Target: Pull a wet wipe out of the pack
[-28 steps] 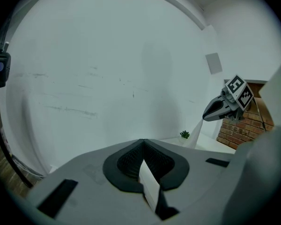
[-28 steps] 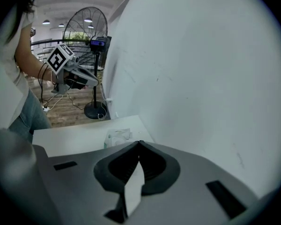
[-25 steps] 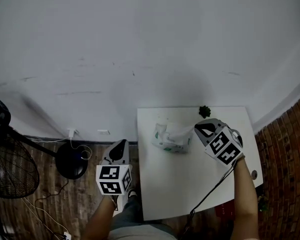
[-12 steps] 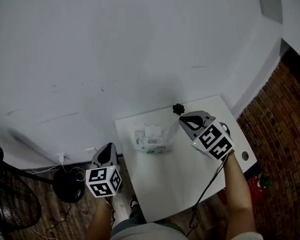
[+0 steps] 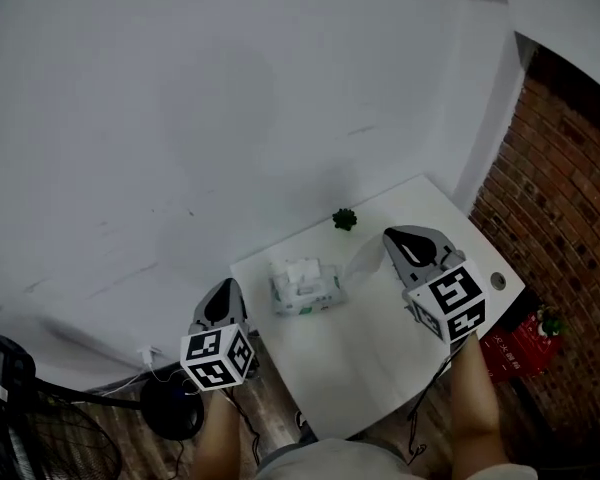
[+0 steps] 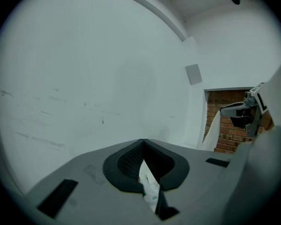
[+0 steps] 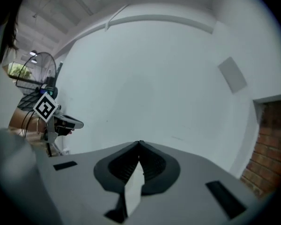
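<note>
The wet wipe pack [image 5: 305, 288], white with green print, lies on the white table [image 5: 360, 358] near its far left part. My right gripper [image 5: 392, 236] hovers to the right of the pack, shut on a thin white wet wipe [image 5: 363, 258] that hangs down toward the table. In the right gripper view the wipe [image 7: 133, 191] sits pinched between the jaws of the right gripper [image 7: 139, 144]. My left gripper [image 5: 223, 293] is off the table's left edge, apart from the pack, its jaws together. In the left gripper view, a white patch with green print shows in the slit below the tips of the left gripper [image 6: 141, 142].
A small green plant [image 5: 344, 218] stands at the table's far edge. A brick wall [image 5: 570, 218] rises on the right and a white wall behind. A fan [image 5: 10, 418] and cables are on the wooden floor at the left. A round hole [image 5: 497, 281] marks the table's right side.
My right gripper has drawn away from the pack to the right, with the wipe in its jaws. The head view has swung round. The left gripper stays by the table's left edge.
</note>
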### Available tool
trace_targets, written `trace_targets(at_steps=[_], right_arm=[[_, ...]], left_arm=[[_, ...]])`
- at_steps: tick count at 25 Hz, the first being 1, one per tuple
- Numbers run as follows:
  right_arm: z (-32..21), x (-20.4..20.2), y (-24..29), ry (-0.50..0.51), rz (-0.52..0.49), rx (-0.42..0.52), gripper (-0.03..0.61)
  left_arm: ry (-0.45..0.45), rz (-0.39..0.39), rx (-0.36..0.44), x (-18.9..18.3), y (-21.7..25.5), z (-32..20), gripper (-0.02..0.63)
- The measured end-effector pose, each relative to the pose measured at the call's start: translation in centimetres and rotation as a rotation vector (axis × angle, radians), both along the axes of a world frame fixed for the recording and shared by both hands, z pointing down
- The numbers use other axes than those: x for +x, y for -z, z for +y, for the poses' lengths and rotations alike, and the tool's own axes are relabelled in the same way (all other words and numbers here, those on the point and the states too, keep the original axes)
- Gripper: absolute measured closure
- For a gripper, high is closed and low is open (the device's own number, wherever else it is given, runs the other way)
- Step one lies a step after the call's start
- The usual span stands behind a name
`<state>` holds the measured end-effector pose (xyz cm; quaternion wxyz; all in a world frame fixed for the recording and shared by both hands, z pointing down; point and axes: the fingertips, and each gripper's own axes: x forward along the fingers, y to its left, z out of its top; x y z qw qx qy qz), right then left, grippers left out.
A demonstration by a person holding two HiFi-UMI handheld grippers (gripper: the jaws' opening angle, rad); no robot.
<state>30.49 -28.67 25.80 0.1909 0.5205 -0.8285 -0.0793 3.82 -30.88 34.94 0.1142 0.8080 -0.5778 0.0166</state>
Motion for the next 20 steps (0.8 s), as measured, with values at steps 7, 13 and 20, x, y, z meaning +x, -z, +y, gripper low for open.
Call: trace_targets(at_steps=[7, 13, 20], right_arm=[[4.1, 5.6, -0.1, -0.263, -0.245, 0.118, 0.576], [6.3, 8.6, -1.0, -0.389, -0.397, 0.127, 0.576], [6.8, 8.9, -0.9, -0.401, -0.421, 0.136, 0.576]], left_arm=[[-0.013, -0.018, 0.051, 1.4, 2.7, -0.3, 0.614], [-0.014, -0.002, 0.051, 2.6, 2.6, 0.1, 0.614], [-0.016, -0.012, 0.055, 3.2, 2.6, 1.2, 0.614]])
